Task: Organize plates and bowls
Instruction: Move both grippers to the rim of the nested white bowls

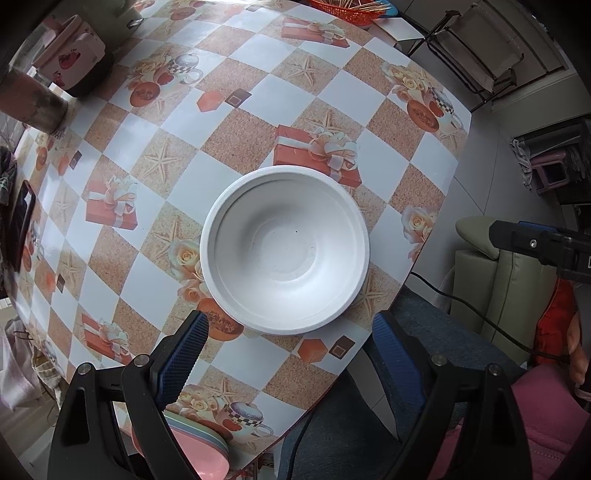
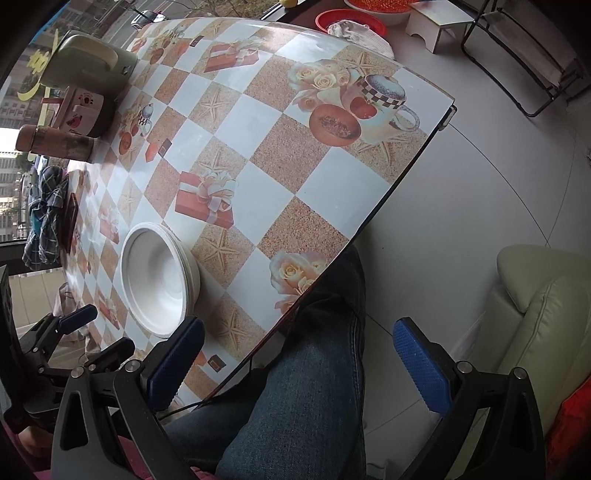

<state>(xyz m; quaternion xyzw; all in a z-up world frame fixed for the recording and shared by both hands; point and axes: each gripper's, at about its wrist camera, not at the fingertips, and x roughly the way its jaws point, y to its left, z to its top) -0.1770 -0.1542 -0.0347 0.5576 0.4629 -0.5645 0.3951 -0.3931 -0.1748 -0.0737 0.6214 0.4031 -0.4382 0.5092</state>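
A white bowl [image 1: 284,251] sits upright on the patterned tablecloth [image 1: 236,122], close to the table's near edge. In the right wrist view it looks like a short stack of white bowls [image 2: 155,280]. My left gripper [image 1: 290,347] points straight down just in front of the bowl's near rim, open, with nothing between its blue pads [image 1: 184,354]. A stack of pastel plates [image 1: 199,443], pink on top, lies under its left finger. My right gripper [image 2: 299,354] hangs open off the table's edge, above a person's jeans-clad leg [image 2: 306,387], to the right of the bowl.
A dark phone [image 1: 22,229] lies at the table's left side. A pink box [image 1: 70,51] and a brown cylinder [image 1: 33,103] stand at the far left. An orange basket [image 1: 347,9] sits at the back. A folding chair [image 1: 487,55] and a pale sofa [image 2: 543,302] stand beyond the table edge.
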